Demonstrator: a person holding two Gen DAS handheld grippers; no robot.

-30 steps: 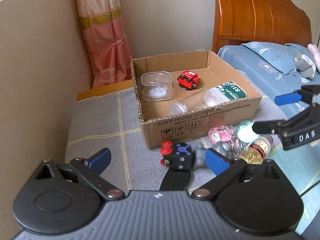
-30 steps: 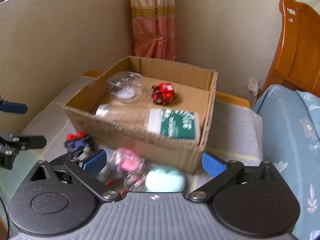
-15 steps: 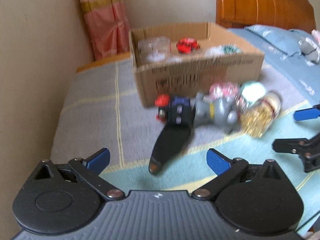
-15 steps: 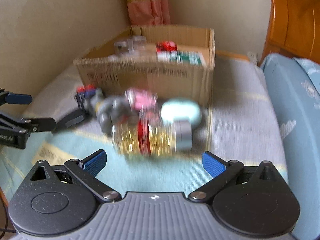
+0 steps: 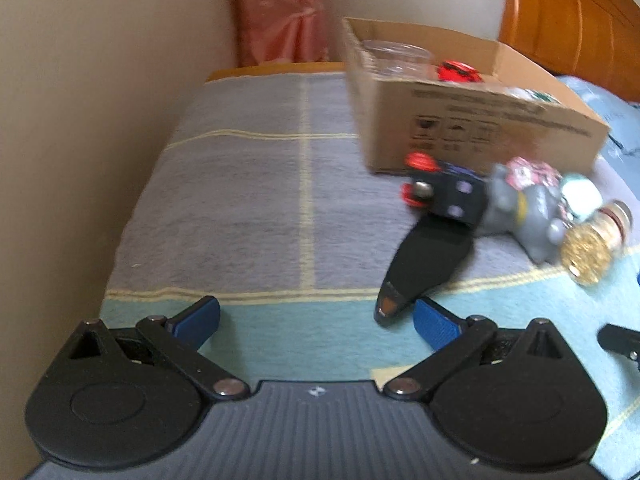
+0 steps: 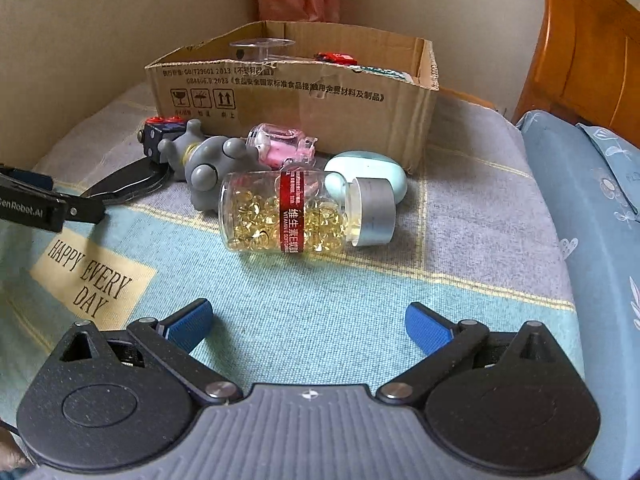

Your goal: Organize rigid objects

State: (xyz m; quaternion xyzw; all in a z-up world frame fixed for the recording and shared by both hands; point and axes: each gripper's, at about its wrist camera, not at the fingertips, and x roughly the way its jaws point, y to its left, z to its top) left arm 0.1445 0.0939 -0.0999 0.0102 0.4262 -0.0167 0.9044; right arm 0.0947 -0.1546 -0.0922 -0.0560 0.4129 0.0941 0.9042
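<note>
While the right gripper (image 6: 307, 322) hangs wide and empty before the capsule bottle (image 6: 294, 211), which lies just in front of the cardboard box (image 6: 304, 92), close across its clear body, not its cap; left gripper (image 5: 316, 318) also wide.

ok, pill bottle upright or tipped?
Tipped: the pill bottle lies on its side on the blanket, silver cap on, pointing right.

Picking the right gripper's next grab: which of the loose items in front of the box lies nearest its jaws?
The capsule bottle, lying on its side with a red label band and silver cap; the grey figurine, pink bottle and mint case sit behind it, nearer the cardboard box.
</note>
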